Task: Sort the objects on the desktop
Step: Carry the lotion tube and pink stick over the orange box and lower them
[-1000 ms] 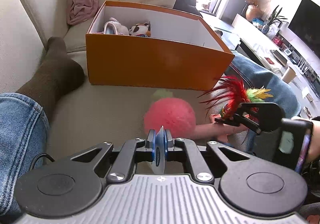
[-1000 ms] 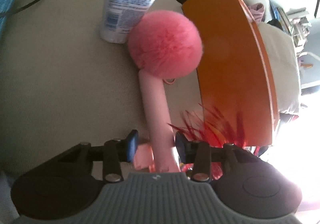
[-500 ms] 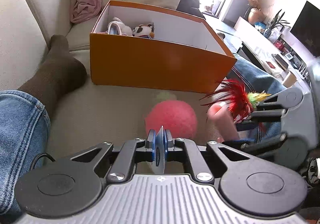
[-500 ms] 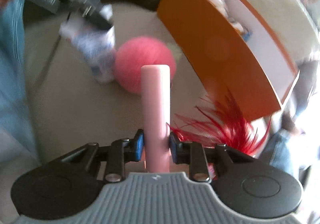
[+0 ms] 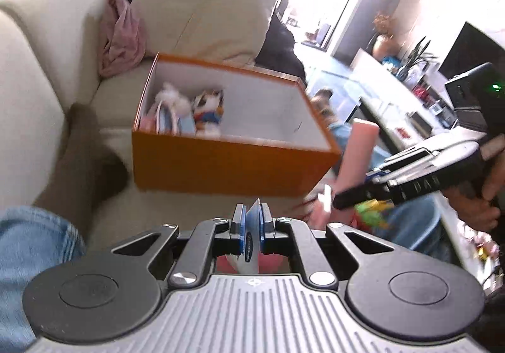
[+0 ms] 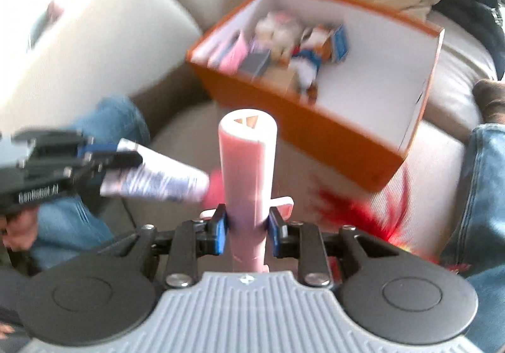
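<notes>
An orange box (image 5: 221,163) with a white inside sits on the sofa and holds plush toys (image 5: 206,110) and small items. It also shows in the right wrist view (image 6: 318,128). My left gripper (image 5: 251,223) is shut on the flat end of a white tube (image 5: 251,245), which shows lengthwise in the right wrist view (image 6: 154,176). My right gripper (image 6: 247,226) is shut on a pink handle (image 6: 247,170) and holds it upright in front of the box; the handle also shows in the left wrist view (image 5: 356,157). Red feathers (image 6: 356,211) hang below it.
The person's jeans-clad legs (image 5: 28,245) and brown sock (image 5: 88,157) lie left of the box. A pink cloth (image 5: 123,37) and a cream cushion (image 5: 202,8) sit behind it. A knee (image 6: 486,195) is at the right.
Both grippers have risen from the sofa seat toward the box. The right gripper has swung the pink handle upright and closer to the box; the pink ball has dropped almost out of view.
</notes>
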The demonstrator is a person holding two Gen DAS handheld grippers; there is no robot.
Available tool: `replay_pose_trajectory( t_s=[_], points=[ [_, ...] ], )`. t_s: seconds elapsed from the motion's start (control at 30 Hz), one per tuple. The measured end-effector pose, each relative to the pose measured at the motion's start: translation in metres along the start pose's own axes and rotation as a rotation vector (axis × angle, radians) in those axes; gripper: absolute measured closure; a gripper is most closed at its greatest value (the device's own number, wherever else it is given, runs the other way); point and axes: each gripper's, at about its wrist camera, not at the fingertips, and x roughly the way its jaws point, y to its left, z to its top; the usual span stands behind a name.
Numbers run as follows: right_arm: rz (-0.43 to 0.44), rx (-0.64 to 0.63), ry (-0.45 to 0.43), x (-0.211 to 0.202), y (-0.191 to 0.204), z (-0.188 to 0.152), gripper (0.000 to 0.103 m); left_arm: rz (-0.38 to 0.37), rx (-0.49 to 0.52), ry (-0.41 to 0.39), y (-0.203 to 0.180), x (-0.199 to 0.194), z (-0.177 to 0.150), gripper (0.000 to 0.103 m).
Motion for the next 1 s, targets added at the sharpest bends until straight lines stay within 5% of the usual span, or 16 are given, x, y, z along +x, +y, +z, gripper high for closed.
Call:
replay_pose_trajectory(
  t_s=[0.27, 0.43, 0.63, 1.0],
  points=[
    [-0.001, 0.075, -0.186, -0.04, -0.033, 0.075, 0.075, -0.047, 0.053, -0.098, -0.018, -0.013, 0.072, 0.095],
    [-0.092, 0.097, -0.194, -0.035, -0.052, 0.114, 0.075, -0.024, 0.091, -0.128, -0.027, 0.006, 0.111, 0.095],
    [-0.189, 0.117, -0.024, 0.02, -0.083, 0.145, 0.075, -0.017, 0.076, -0.049, -0.023, 0.061, 0.134, 0.095],
    [-0.238, 0.067, 0.288, 0.101, -0.098, 0.15, 0.075, -0.049, 0.034, 0.086, -0.005, 0.121, 0.131, 0.095]
  ],
)
